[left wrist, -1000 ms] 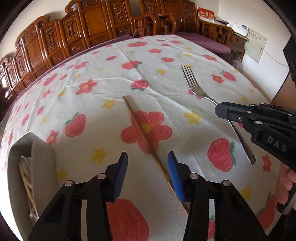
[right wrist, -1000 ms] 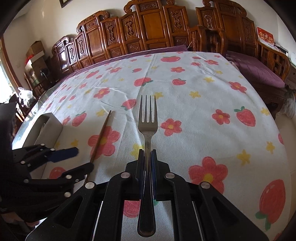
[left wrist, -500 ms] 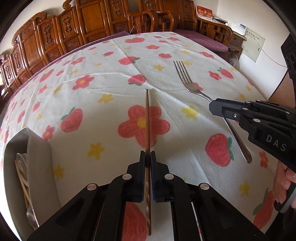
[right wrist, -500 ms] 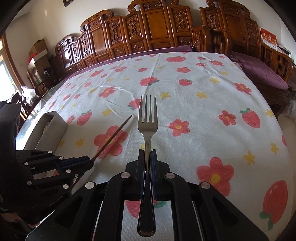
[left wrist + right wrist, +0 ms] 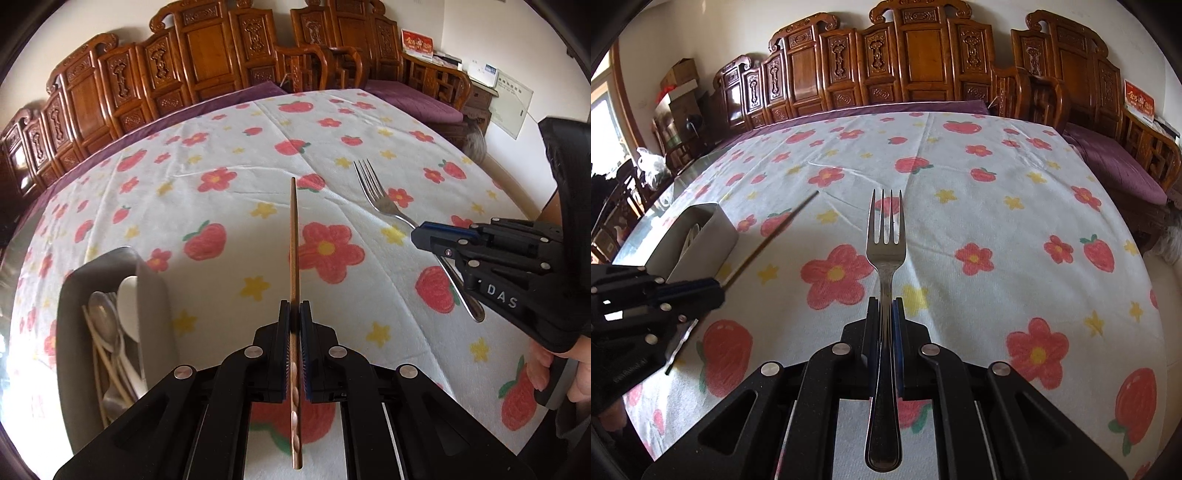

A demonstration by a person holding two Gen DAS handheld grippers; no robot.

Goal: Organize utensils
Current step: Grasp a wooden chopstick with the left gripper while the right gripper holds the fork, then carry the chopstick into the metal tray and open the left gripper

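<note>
My left gripper [image 5: 294, 308] is shut on a brown wooden chopstick [image 5: 294, 236] and holds it off the flowered tablecloth, tip pointing away. It also shows in the right wrist view [image 5: 713, 291], where the chopstick [image 5: 775, 236] slants up to the right. My right gripper [image 5: 885, 304] is shut on a silver fork [image 5: 885, 236], tines forward, above the cloth. In the left wrist view the right gripper [image 5: 419, 232] holds the fork [image 5: 380, 195] at the right. A grey utensil box [image 5: 74, 295] sits at the left with spoons and chopsticks inside.
The utensil box [image 5: 698, 236] stands at the table's left edge in the right wrist view. Carved wooden chairs [image 5: 923, 62] line the far side of the table. A purple-cushioned bench [image 5: 1115, 166] runs along the right. The tablecloth [image 5: 997, 206] is creased in the middle.
My left gripper closed on the chopstick and lifted it off the cloth, and the utensil box has come more into view. My right gripper kept hold of the fork and rose slightly.
</note>
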